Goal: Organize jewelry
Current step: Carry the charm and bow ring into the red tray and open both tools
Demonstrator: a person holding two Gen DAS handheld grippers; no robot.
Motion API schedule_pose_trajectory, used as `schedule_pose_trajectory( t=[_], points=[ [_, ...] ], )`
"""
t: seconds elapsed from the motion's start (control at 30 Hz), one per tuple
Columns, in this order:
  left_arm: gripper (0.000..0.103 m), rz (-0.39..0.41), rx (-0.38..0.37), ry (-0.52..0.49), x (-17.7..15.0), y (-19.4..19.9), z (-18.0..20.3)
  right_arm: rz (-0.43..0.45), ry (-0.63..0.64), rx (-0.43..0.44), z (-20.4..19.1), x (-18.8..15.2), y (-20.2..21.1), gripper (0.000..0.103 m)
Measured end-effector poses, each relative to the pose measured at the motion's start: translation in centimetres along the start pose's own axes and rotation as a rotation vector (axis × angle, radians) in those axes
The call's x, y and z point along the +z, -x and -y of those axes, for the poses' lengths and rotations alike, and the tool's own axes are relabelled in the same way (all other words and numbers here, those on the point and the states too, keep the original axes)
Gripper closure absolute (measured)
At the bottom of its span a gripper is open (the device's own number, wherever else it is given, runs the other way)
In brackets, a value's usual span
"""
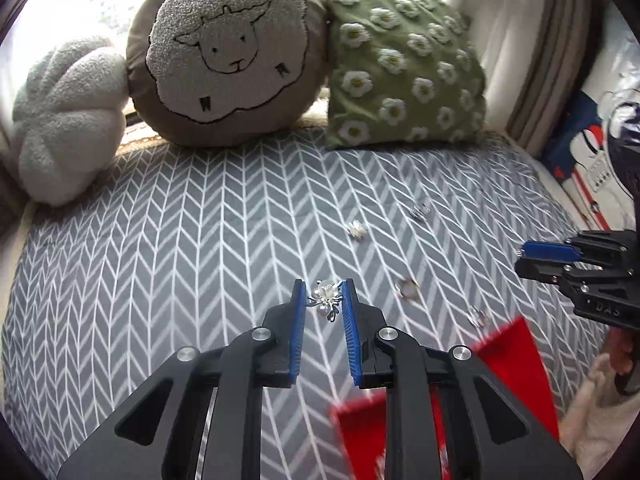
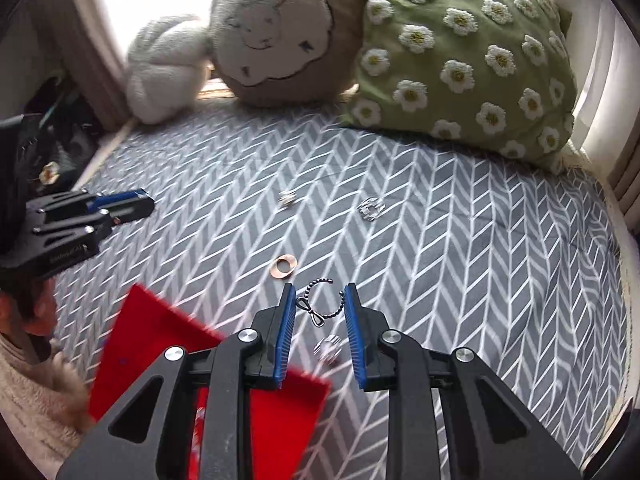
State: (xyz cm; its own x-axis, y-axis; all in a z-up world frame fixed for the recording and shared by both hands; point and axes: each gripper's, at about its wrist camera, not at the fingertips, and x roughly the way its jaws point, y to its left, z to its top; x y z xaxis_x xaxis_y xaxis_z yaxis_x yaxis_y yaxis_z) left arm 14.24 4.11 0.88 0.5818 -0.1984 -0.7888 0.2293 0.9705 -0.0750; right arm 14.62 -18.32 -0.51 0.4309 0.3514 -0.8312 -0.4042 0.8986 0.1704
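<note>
My left gripper (image 1: 324,294) is shut on a silver pearl brooch (image 1: 326,300), held above the grey chevron blanket (image 1: 160,260). My right gripper (image 2: 320,300) is shut on a dark beaded open ring with a small bow (image 2: 318,304). A red tray (image 2: 168,344) lies low left in the right wrist view, and low right in the left wrist view (image 1: 508,352). Loose pieces lie on the blanket: a rose-gold ring (image 2: 283,267), a silver striped ring (image 2: 328,349), a silver ring (image 2: 371,208) and a small silver piece (image 2: 288,199).
A sheep cushion (image 1: 228,52), a green flowered cushion (image 1: 404,64) and a white knotted cushion (image 1: 64,120) stand at the back by the window. The left gripper shows at the left in the right wrist view (image 2: 120,204); the right gripper shows at the right in the left wrist view (image 1: 520,258).
</note>
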Motion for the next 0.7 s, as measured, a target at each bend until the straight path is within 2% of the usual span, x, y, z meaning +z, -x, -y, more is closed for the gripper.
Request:
schedule_pose_trajectory(
  t=[0.07, 0.17, 0.37, 0.57, 0.7],
  points=[
    [0.086, -0.012, -0.017, -0.017, -2.0, 1.2, 1.2, -0.027, 0.016, 0.067, -1.2, -1.7, 0.5, 0.079],
    [0.086, -0.038, -0.029, -0.062, -4.6, 2.0, 2.8, -0.083, 0.055, 0.114, -3.1, -4.1, 0.1, 0.079],
    [0.086, -0.137, -0.069, -0.151, -8.4, 1.1, 6.3, -0.162, 0.123, 0.085, -5.2, -7.0, -1.6, 0.079],
    [0.086, -0.208, -0.012, -0.187, -9.5, -2.1, 8.0, -0.217, 0.135, 0.047, -5.5, -7.7, -3.9, 0.079],
    [0.086, -0.203, 0.033, -0.199, -9.7, -3.1, 8.2, -0.221, 0.160, 0.014, -5.8, -7.8, -4.4, 0.079]
  ],
)
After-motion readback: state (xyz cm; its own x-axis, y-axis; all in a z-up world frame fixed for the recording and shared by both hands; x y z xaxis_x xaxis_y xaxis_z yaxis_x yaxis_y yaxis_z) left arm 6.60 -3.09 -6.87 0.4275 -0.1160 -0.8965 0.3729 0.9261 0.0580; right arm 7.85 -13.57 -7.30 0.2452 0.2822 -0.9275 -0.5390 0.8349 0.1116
